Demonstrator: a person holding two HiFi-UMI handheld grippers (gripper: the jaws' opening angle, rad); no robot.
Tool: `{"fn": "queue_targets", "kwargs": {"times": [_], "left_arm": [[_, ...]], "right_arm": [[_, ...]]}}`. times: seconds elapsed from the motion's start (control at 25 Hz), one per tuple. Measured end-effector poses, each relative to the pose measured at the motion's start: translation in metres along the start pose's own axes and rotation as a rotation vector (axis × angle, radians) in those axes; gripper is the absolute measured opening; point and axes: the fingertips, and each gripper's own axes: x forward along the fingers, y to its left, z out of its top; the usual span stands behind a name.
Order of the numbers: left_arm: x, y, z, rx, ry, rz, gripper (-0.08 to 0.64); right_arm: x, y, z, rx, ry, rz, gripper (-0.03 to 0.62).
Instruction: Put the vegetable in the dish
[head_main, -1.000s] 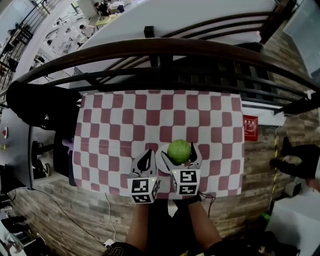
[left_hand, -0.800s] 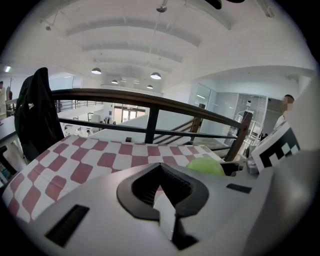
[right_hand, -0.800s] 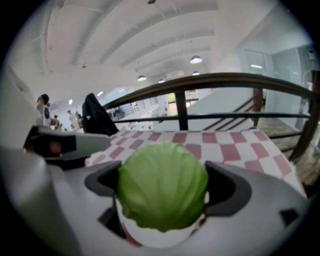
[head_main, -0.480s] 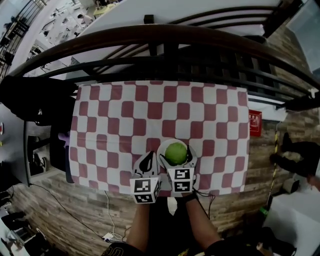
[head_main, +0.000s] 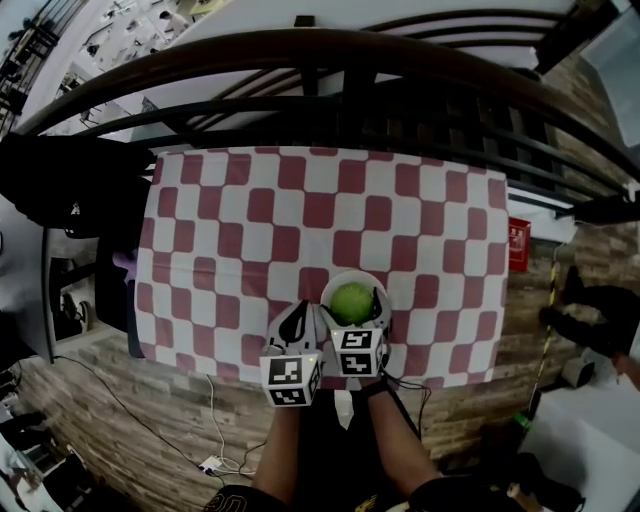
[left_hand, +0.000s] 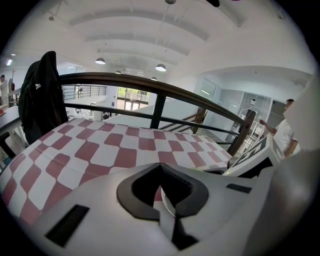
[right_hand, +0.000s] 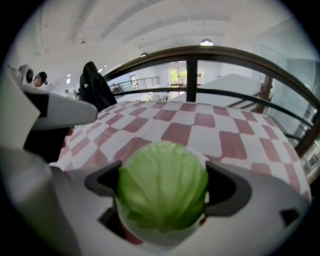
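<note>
A round green cabbage (head_main: 352, 302) sits between the jaws of my right gripper (head_main: 353, 300), directly over the white dish (head_main: 352, 277) near the table's front edge. In the right gripper view the cabbage (right_hand: 162, 192) fills the gap, both pads press its sides, and the dish rim (right_hand: 150, 239) shows just beneath it. Whether it rests on the dish I cannot tell. My left gripper (head_main: 297, 318) hovers just left of the dish, shut and empty. In the left gripper view a sliver of the dish (left_hand: 166, 204) shows past the left gripper (left_hand: 167, 212).
A red-and-white checked cloth (head_main: 250, 220) covers the table. A dark curved railing (head_main: 320, 60) runs behind the far edge. A black jacket (head_main: 60, 185) hangs at the table's left. The near table edge (head_main: 200, 365) lies right under the grippers.
The right gripper has brought the cabbage from the dish's right part to its middle and lower. The left gripper keeps its place beside it, still shut.
</note>
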Motion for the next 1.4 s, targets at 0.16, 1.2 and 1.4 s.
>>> {"fn": "queue_targets", "kwargs": {"times": [0.16,1.2,1.4], "left_arm": [[-0.002,0.004,-0.004,-0.006,0.002,0.002,0.018],[-0.099,-0.038,0.200,0.091,-0.339,0.016,0.018],[-0.136,-0.078,0.255,0.151,-0.445,-0.008,0.018]], "right_arm": [[0.005,-0.001,-0.008,-0.012,0.024,-0.027,0.543],[-0.219,-0.042,0.241,0.060,-0.595,-0.020,0.222],[-0.291,-0.035,0.279,0.024,-0.723,0.004,0.085]]}}
